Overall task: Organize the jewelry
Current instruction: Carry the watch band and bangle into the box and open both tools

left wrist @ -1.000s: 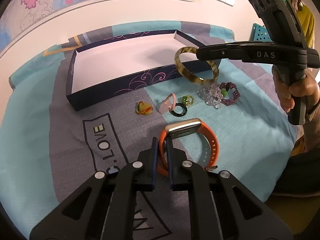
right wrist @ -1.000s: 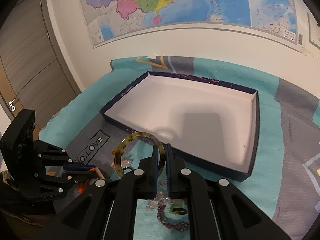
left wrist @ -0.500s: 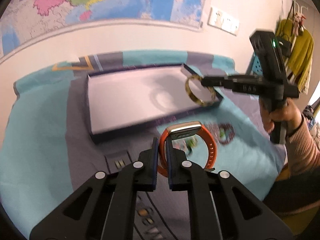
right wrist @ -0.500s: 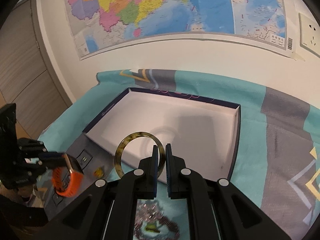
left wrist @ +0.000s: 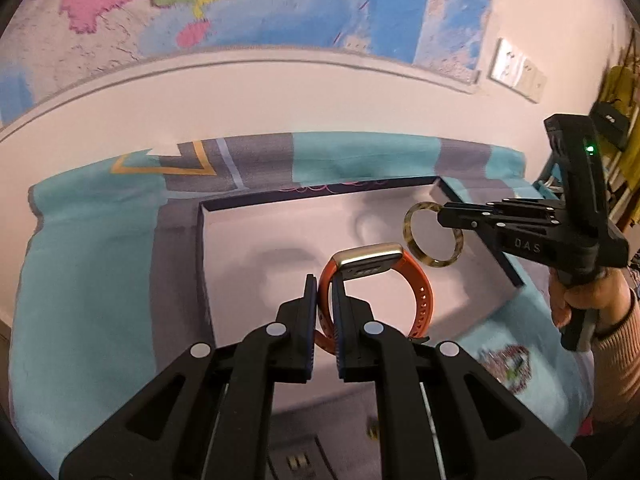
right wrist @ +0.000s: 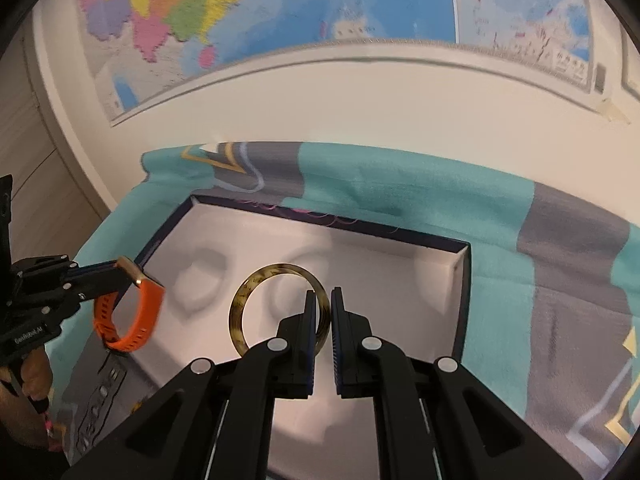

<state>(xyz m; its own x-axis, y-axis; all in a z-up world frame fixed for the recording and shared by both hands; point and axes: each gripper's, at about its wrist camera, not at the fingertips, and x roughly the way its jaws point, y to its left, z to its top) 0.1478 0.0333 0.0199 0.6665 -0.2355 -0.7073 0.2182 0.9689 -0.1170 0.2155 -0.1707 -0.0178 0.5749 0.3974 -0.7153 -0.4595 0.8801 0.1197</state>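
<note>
My left gripper is shut on the strap of an orange watch with a gold case, held above the near part of the open dark-blue box with its white inside. My right gripper is shut on a tortoiseshell bangle, held above the box's white floor. In the left wrist view the right gripper holds the bangle over the box's right end. In the right wrist view the left gripper holds the watch over the box's left edge.
The box lies on a teal and grey cloth against a white wall with a map. A blurred beaded bracelet lies on the cloth at the right. A small piece lies on the cloth below the box.
Both grippers have moved forward from above the cloth to above the box, carrying the watch and the bangle. The loose jewelry on the cloth has dropped out of the middle of the view.
</note>
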